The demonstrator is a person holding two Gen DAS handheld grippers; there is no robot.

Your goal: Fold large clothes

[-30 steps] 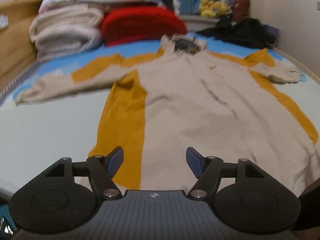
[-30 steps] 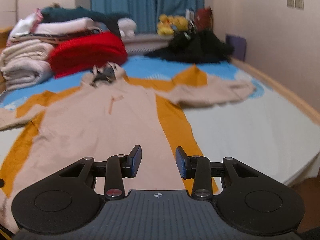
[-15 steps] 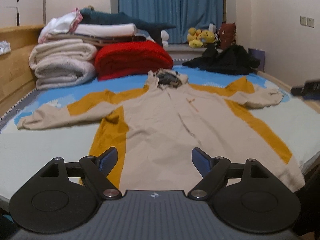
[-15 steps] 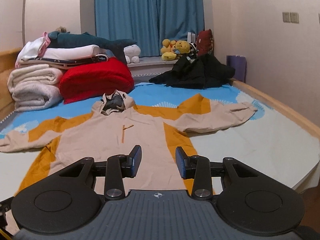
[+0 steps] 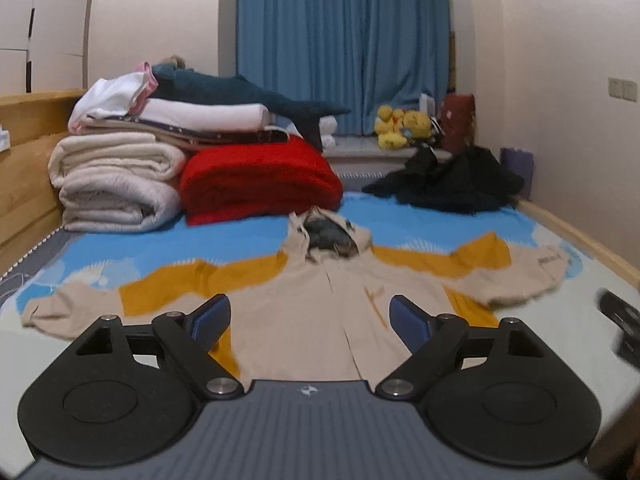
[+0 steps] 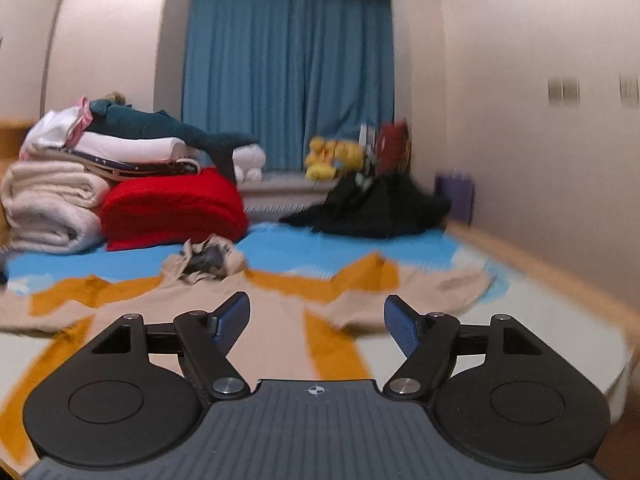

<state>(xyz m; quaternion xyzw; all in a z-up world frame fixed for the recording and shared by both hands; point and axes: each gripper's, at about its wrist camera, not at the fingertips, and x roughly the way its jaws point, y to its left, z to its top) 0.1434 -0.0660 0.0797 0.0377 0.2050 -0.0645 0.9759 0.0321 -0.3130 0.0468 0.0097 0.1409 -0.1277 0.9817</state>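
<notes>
i had both tools lifted above the bed [image 5: 592, 280]: left gripper [image 5: 310, 322] and right gripper [image 6: 316, 320] had just spread apart, nothing between them. the hooded coat [image 5: 304, 312] lay flat, sleeves out, seemingly ready for a first fold.

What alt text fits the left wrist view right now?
A beige and mustard hooded jacket lies spread flat, sleeves out, on the blue bed sheet. The open, empty left gripper hovers over it; folded blankets sit behind.
</notes>
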